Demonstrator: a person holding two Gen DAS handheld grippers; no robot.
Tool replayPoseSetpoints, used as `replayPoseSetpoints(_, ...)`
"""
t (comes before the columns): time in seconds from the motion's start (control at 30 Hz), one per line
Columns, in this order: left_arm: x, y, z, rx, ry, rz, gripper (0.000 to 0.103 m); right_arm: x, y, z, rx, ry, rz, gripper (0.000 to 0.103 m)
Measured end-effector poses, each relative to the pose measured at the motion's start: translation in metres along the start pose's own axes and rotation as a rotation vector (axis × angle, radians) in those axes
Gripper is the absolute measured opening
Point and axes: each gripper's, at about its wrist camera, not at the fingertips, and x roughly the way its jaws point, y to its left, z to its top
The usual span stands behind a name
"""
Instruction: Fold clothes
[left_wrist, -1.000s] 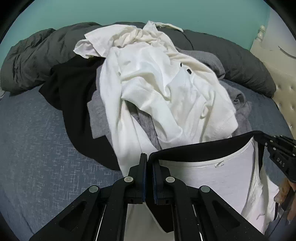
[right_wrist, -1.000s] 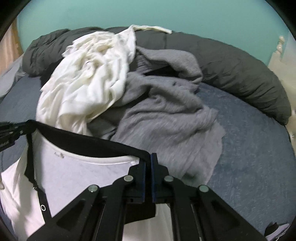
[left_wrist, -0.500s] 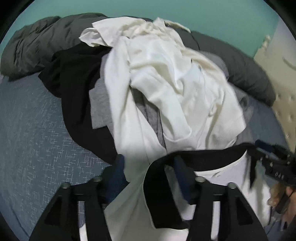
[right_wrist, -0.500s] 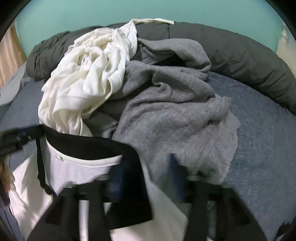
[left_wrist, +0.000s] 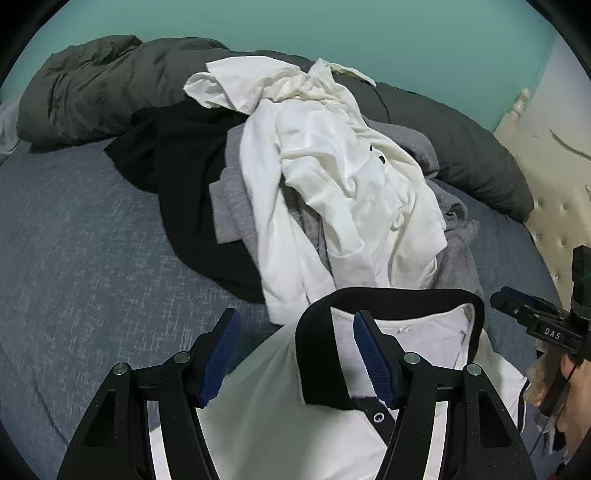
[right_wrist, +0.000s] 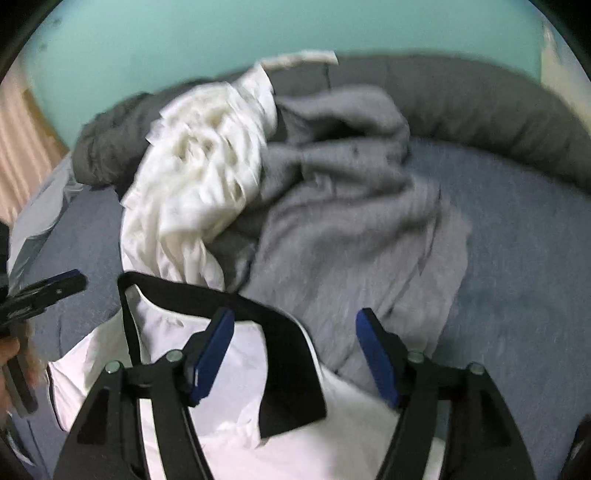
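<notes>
Left wrist view: my left gripper is opening, jaws wide, the polo shirt's black collar lying loose between them; my right gripper is opening likewise over that collar, gripping nothing.

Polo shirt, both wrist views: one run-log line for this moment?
stage: collar released | left gripper: opening, pads off collar | right gripper: opening, pads off collar | polo shirt: lying on bed | pile: unfolded behind
</notes>
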Motion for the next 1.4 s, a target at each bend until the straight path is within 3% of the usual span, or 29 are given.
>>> replayPoseSetpoints(0.2,-0.026,0.021,-0.018,-0.009,0.008,-0.015,0.067,-0.040,0.000,-0.011,-0.002,-0.118,-0.038,0.069)
replayPoseSetpoints(0.33,-0.062,0.035,-0.052,0.006,0.020,-0.033,0.067,-0.078,-0.016,-0.047,0.064,-0.141,0.037,0.069)
replayPoseSetpoints(0.67,-0.160,0.064,-0.197,-0.040,0.151,-0.069,0.067,-0.175,-0.068,-0.212,0.217,0.045,0.151,0.069)
replayPoseSetpoints(0.93,-0.223,0.063,-0.314,-0.020,0.242,-0.076,0.067,-0.246,-0.080,-0.346,0.264,0.178,0.187,0.069)
replayPoseSetpoints(1.13,-0.261,0.060,-0.365,-0.037,0.253,-0.086,0.067,-0.278,-0.066,-0.417,0.237,0.292,0.202,0.069)
replayPoseSetpoints(1.4,-0.299,0.061,-0.395,-0.034,0.227,-0.076,0.067,-0.298,-0.042,-0.478,0.208,0.399,0.218,0.069)
